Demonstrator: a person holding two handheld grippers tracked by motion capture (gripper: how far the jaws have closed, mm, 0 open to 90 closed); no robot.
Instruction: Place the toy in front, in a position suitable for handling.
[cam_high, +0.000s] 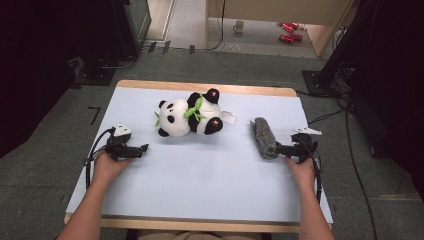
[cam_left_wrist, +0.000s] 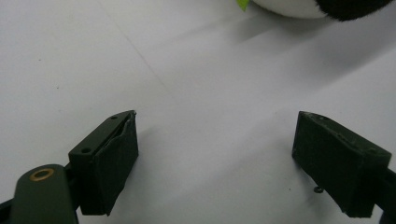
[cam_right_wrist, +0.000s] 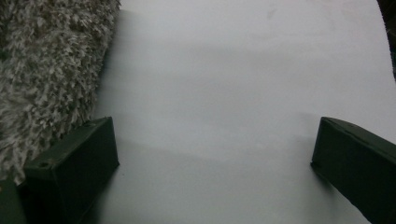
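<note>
Person's two forearms come in from the bottom of the high view, each hand holding a black two-jaw gripper low over a pale blue-white sheet (cam_high: 200, 180) that covers a light wooden table (cam_high: 200, 86). Left gripper (cam_high: 142, 148) sits near the sheet's left edge, jaws pointing right toward the middle; in the left gripper view its jaws stand wide apart with bare sheet between them, so released, holding nothing. A black-and-white plush panda with a green leaf collar (cam_high: 192, 116) lies on its side in the far middle of the sheet, head to the left, feet with pink pads to the right, white tag sticking out at its right; well apart from the left gripper, its white belly edge and a bit of green visible at the top of the left gripper view (cam_left_wrist: 299, 7). Right gripper (cam_high: 278, 148) is at the sheet's right side, jaws pointing left. A grey fuzzy rolled cloth (cam_high: 264, 137) lies lengthwise right of the panda, near end just at the right gripper's tips. In the right gripper view the jaws are spread wide, nothing between them; the fuzzy cloth (cam_right_wrist: 46, 70) sits outside the left-hand jaw, touching or just beside it, can't tell which. Right claw released too.
</note>
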